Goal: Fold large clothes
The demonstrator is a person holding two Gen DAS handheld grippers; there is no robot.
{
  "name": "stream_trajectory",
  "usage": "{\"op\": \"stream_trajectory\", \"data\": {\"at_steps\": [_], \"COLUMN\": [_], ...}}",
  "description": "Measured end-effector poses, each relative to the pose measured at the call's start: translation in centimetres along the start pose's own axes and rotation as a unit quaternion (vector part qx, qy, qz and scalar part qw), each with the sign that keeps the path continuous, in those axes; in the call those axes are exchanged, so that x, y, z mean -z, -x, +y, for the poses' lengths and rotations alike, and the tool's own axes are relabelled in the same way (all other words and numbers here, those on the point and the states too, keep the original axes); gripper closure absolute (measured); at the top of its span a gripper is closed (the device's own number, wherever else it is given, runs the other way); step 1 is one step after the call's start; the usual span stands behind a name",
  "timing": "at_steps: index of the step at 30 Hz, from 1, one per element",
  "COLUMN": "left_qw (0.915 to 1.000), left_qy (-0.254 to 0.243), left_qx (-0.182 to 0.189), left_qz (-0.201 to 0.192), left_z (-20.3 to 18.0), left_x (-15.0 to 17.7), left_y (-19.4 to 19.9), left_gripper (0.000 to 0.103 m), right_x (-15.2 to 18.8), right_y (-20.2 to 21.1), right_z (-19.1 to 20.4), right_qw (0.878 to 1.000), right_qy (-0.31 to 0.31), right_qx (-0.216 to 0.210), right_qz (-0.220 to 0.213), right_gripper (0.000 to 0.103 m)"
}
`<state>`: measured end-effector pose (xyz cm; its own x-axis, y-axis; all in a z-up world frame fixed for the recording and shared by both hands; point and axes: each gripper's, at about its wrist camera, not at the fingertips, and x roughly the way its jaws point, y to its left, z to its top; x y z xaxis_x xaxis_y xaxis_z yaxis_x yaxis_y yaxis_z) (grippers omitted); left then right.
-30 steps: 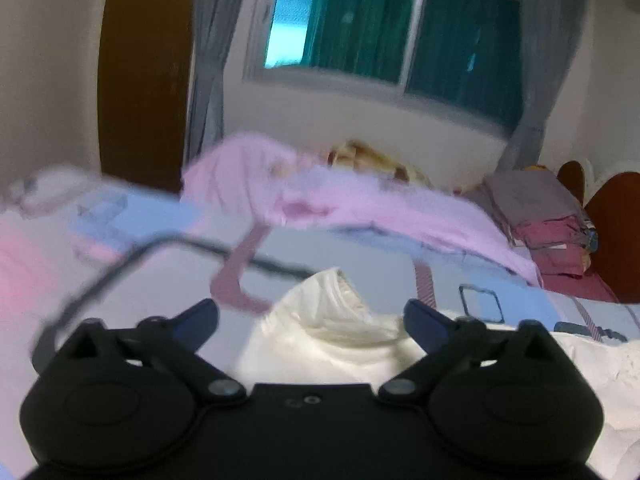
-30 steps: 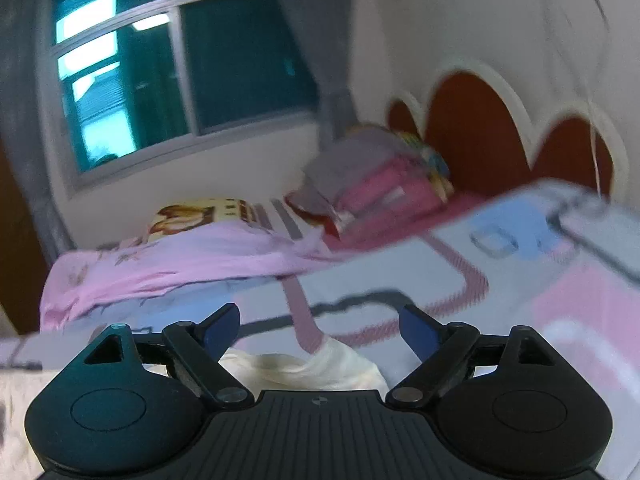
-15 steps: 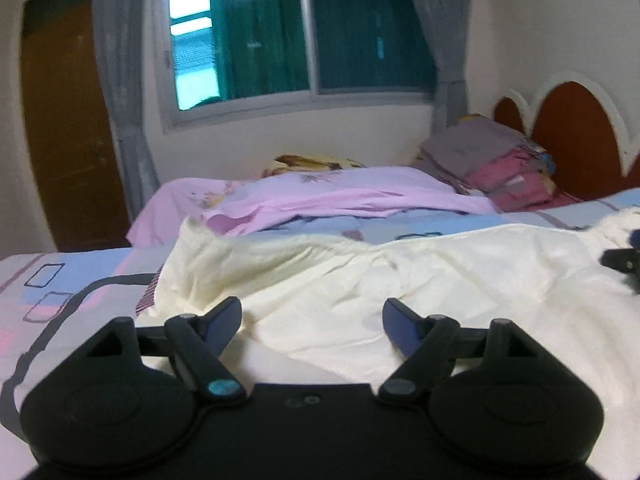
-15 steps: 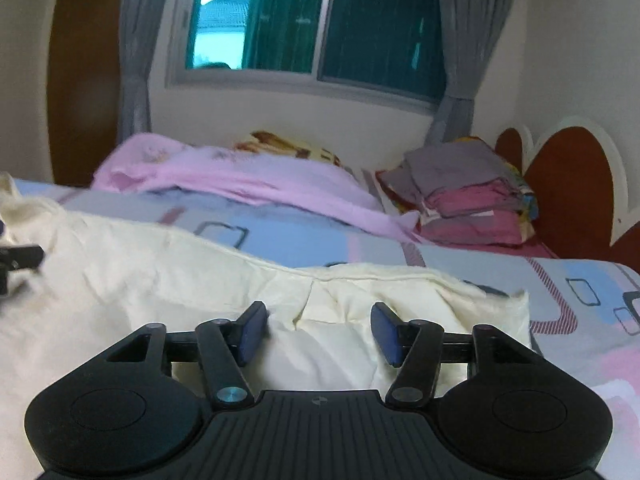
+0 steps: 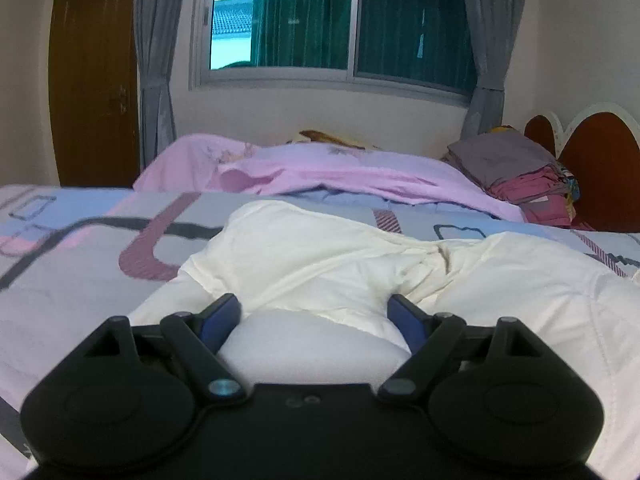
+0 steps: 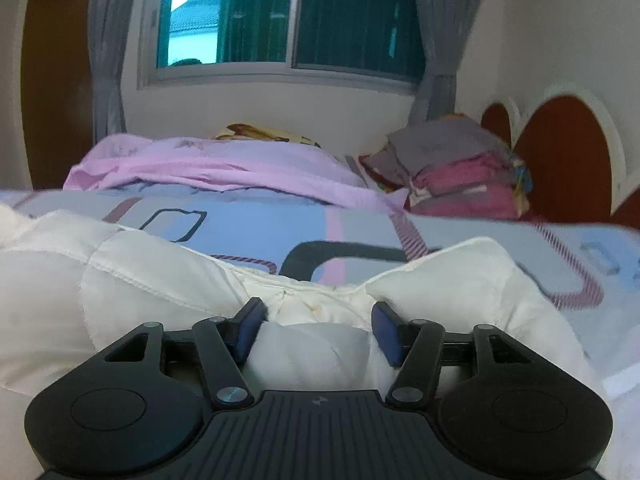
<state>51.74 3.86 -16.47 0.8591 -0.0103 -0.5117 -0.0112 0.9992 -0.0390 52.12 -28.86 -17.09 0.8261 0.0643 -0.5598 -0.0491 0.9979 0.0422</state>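
Note:
A large cream-white quilted garment (image 5: pixel 320 256) lies spread on the patterned bed; it also fills the lower part of the right wrist view (image 6: pixel 160 280). My left gripper (image 5: pixel 316 316) is open, its blue pads apart, with a bulge of the cream cloth between them. My right gripper (image 6: pixel 316 330) is also open, pads apart, with a bunched fold of the same garment between the fingers. Both grippers sit low over the cloth. I cannot tell whether the pads touch it.
The bedsheet (image 5: pixel 80 256) is blue, pink and grey patterned. A pink blanket (image 5: pixel 320 168) lies across the far side. A stack of folded grey and magenta clothes (image 6: pixel 460 176) stands by the red headboard (image 6: pixel 568 160). A window and a wooden door are behind.
Both grippers have dropped lower and closer onto the cream garment. The cloth now bulges between each pair of fingers. The jaws stay open.

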Motion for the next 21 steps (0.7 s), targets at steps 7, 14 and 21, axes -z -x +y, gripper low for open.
{"op": "stream_trajectory", "data": {"at_steps": [7,14,21], "left_qw": [0.9994,0.9980,0.9995], "left_qy": [0.020,-0.035,-0.027], "left_qx": [0.012,-0.040,0.013], "left_qz": [0.024,0.033,-0.008], "left_z": [0.6,-1.4,-4.0], "left_x": [0.3,-0.5,-1.5], "left_y": [-1.1,0.2,6.7], "left_gripper": [0.020,0.017,0.008], "right_x": [0.1,-1.6,-3.1], "right_y": [-0.4,2.4,8.6], "right_z": [-1.8,-0.8,2.8], "right_qw": [0.999,1.000,0.999], "right_qy": [-0.042,-0.015,-0.001], "right_qx": [-0.024,0.000,-0.023], "right_qz": [0.020,0.019,-0.044], "right_gripper": [0.041,0.040,0.040]}}
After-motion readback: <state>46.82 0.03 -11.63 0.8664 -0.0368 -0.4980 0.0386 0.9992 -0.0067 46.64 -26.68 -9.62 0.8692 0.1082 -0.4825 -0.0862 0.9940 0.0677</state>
